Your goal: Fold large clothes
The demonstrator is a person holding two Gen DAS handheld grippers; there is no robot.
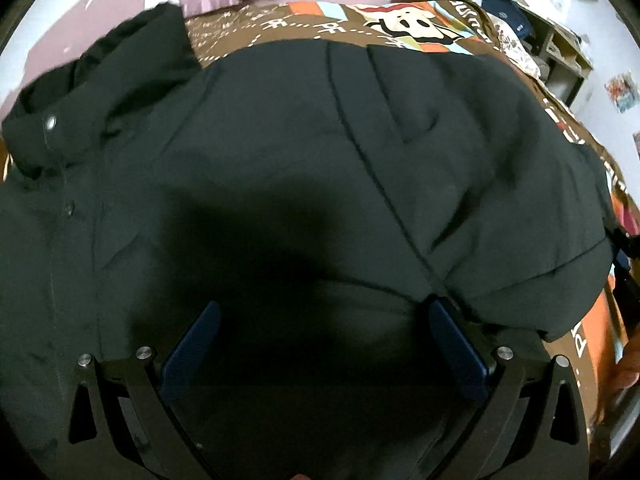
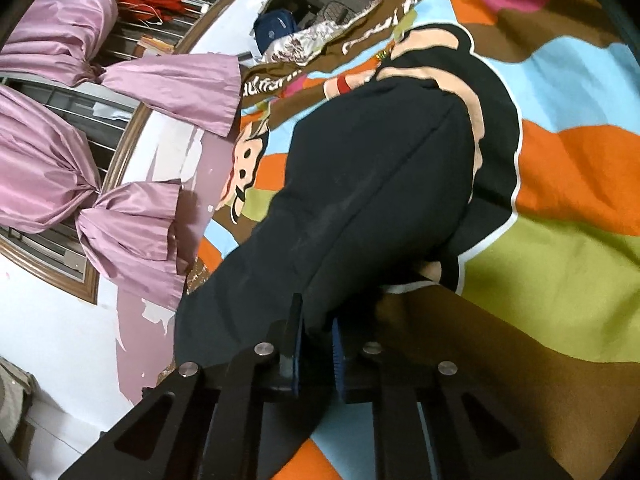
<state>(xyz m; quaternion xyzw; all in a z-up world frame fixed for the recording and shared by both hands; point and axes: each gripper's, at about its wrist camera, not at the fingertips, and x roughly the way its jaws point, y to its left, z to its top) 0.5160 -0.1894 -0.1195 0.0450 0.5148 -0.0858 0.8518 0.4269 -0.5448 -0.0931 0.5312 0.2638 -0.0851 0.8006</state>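
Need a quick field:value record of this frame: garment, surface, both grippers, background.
garment: black jacket, spread out, hood at far left in the left wrist view
surface: cartoon-print blanket
left gripper: open, over the jacket, nothing between the fingers
right gripper: shut on a jacket edge
background: pink tied curtains, shelf
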